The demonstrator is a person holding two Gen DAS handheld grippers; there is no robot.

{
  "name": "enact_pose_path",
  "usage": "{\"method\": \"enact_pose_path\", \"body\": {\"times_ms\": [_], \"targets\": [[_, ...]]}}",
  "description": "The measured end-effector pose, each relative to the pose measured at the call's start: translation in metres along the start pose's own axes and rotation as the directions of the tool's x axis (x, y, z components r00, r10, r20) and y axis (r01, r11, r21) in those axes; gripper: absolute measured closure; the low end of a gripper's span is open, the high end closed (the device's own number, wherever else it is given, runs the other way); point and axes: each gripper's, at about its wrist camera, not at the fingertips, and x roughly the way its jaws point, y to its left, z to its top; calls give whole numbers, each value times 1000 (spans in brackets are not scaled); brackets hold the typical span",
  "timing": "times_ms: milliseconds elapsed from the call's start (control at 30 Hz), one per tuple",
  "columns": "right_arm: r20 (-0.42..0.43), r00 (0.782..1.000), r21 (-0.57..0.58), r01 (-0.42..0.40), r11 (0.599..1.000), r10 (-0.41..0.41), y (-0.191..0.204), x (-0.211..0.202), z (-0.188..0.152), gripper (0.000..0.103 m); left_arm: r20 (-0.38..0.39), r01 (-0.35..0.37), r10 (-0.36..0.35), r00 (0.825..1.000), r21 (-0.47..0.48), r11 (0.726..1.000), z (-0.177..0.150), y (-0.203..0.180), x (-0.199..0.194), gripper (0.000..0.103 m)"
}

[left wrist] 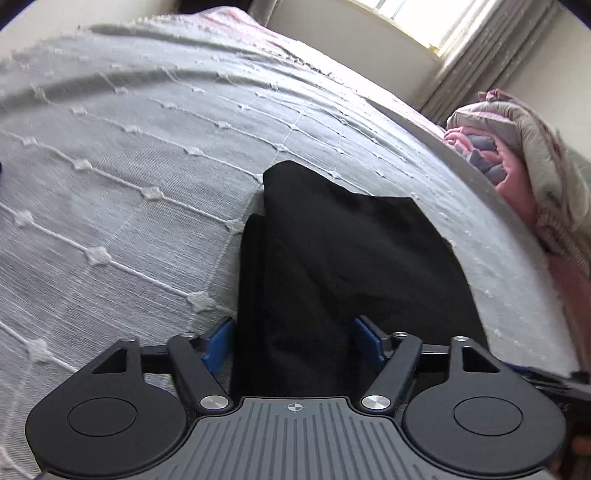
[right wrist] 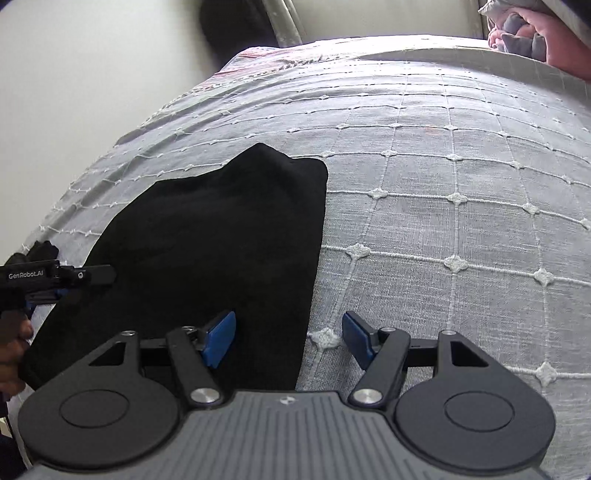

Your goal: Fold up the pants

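Black cloth fills the gap between the blue pads of the left gripper (left wrist: 293, 341), whose jaws stand apart around the near end of the pants (left wrist: 343, 266) without visibly pinching it. These pants lie on the bed (left wrist: 129, 155), on its grey quilted cover, already gathered into a compact dark bundle with a second layer showing along one side, so I judge the folding well advanced; what seems left is a last fold or a smoothing and squaring of the edges, though the dark fabric hides the creases too well to count the folds. Seen from the right wrist, the right gripper (right wrist: 289, 338) is also spread wide, one pad over the pants (right wrist: 207, 236) and the other over bare cover, straddling their edge. Only that view shows the whole bundle's outline and the left gripper (right wrist: 94, 275) reaching in from the side; only the left view shows the window (left wrist: 417, 18) and the heap of pink and beige bedding (left wrist: 524, 155) past the bed's edge.
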Motion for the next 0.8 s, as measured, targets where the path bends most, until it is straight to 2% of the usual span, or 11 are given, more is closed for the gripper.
{"method": "enact_pose_path", "body": {"times_ms": [133, 267, 433, 467, 500, 533, 567, 600, 633, 733, 800], "targets": [[0, 999, 24, -38, 999, 38, -3, 3, 3, 0, -28, 74, -76, 997, -50, 996, 7, 9, 6, 23], [13, 998, 56, -67, 996, 66, -8, 10, 7, 0, -33, 106, -109, 993, -79, 991, 11, 12, 12, 18], [42, 993, 89, -117, 989, 114, -9, 17, 8, 0, -45, 102, -102, 994, -14, 995, 9, 3, 18, 16], [54, 991, 106, -131, 986, 126, -9, 20, 7, 0, -42, 92, -92, 995, 4, 996, 8, 0, 18, 23], [63, 988, 119, -144, 982, 138, -9, 22, 7, 0, -40, 79, -79, 996, 16, 997, 6, -4, 19, 49], [70, 987, 128, -155, 980, 147, -8, 23, 7, 7, -43, 73, -72, 996, 18, 997, 6, -6, 19, 61], [71, 987, 137, -150, 979, 141, -6, 23, 9, 20, -47, 92, -92, 995, 2, 996, 6, -5, 19, 74], [66, 989, 140, -141, 980, 133, -5, 24, 10, 29, -50, 105, -106, 993, -12, 994, 6, -6, 20, 80], [71, 988, 136, -145, 980, 136, -3, 23, 11, 38, -49, 97, -97, 994, -5, 995, 7, -9, 19, 81], [112, 986, 85, -134, 987, 124, 5, 7, 18, 44, -34, 61, -60, 998, 29, 998, 8, -23, 16, 83], [149, 979, 57, -148, 987, 138, 7, -9, 24, 45, -17, 78, -77, 997, 27, 997, 11, -32, 13, 83]]}}
